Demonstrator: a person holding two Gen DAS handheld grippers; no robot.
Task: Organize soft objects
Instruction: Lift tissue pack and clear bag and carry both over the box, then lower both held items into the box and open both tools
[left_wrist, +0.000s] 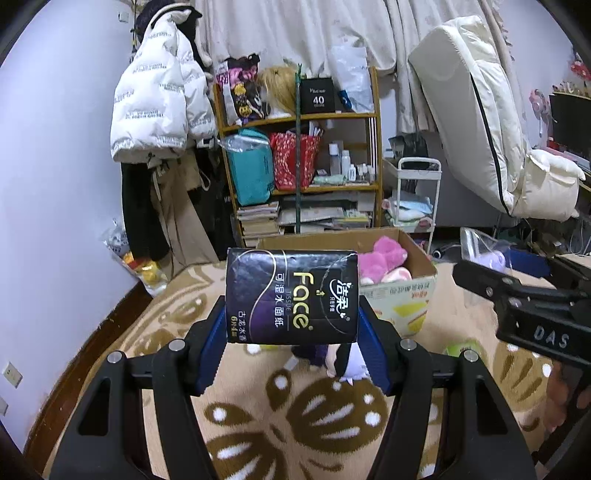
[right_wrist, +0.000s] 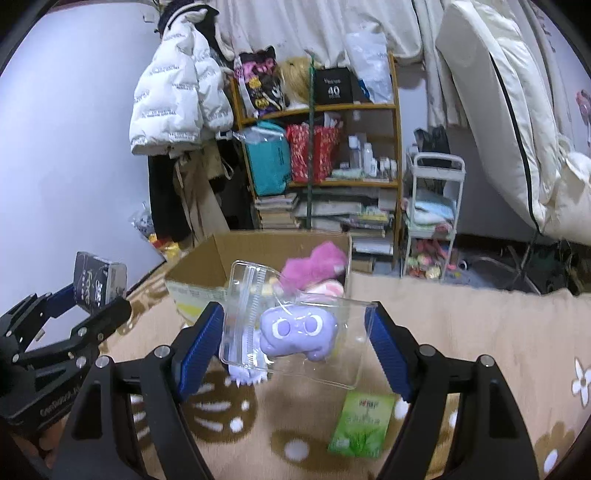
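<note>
My left gripper (left_wrist: 291, 332) clamps a black Face tissue pack (left_wrist: 291, 297), my right gripper (right_wrist: 295, 345) grips a clear plastic pouch holding a purple plush (right_wrist: 295, 328), both above the cardboard box (right_wrist: 207, 266).

Glossy plastic-wrapped tissue pack (left_wrist: 291, 297); clear shiny bag (right_wrist: 295, 325); matt cardboard box (right_wrist: 207, 266); fuzzy pink plush (left_wrist: 382, 258)

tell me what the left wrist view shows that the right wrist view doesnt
Only the left wrist view shows the dark plush toy lying on the rug under the left gripper.

Only the right wrist view shows the green packet on the rug, and the right gripper holding a clear bag with a purple plush.

Both show the black tissue pack, the cardboard box and the pink plush inside it.
</note>
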